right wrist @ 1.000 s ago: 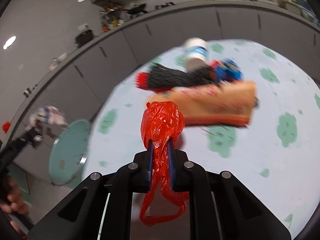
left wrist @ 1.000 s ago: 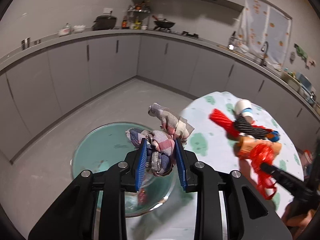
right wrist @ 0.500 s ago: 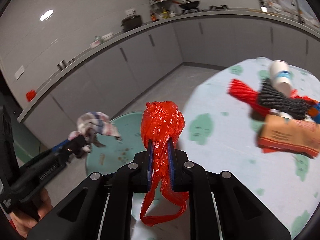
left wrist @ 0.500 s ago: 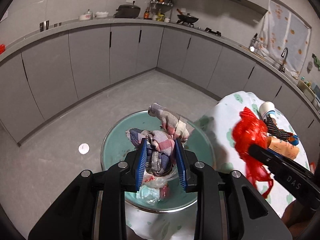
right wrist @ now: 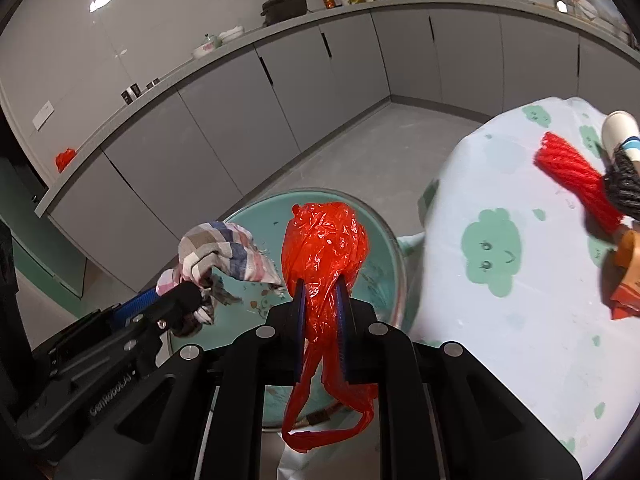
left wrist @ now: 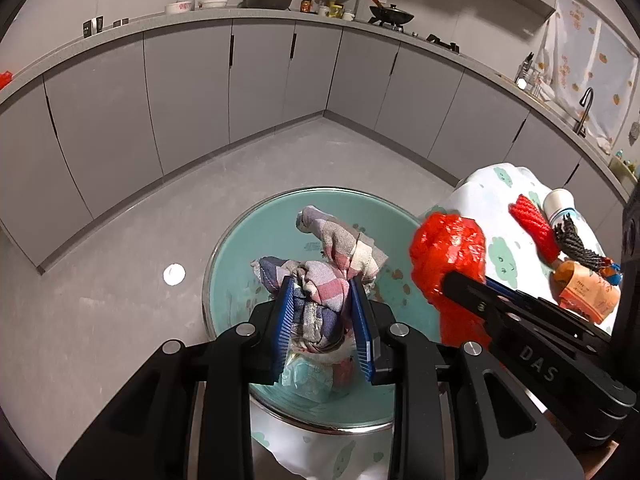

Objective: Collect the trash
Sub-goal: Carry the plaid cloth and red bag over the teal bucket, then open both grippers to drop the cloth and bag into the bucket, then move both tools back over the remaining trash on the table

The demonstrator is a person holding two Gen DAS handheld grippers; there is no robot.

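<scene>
The checked rag (left wrist: 320, 276), a crumpled wad of pink, blue and grey plaid with one loose corner sticking up toward one o'clock, is clamped between the blue pads of the left gripper (left wrist: 323, 312); it hangs over the open mouth of the teal bin (left wrist: 240, 240), which a second ago lay lower and off to the left in that view and now sits squarely beneath the wad; pale wrapped rubbish (left wrist: 308, 376) lies at the bin's bottom. The red plastic bag (right wrist: 322, 240), glossy, wrinkled and bunched into a ball with its handles trailing down toward six o'clock, is pinched tight by the right gripper (right wrist: 322, 300); a second ago it hung above the table beside the paper packet, and now it is over the bin's rim, at three o'clock of the rag. At the right edge, on the cloud-print tablecloth (right wrist: 500, 320), lie the red rope bundle (right wrist: 576, 176), the black rope bundle (right wrist: 624, 184), the white bottle (right wrist: 618, 128) and the orange paper packet (left wrist: 584, 292).
</scene>
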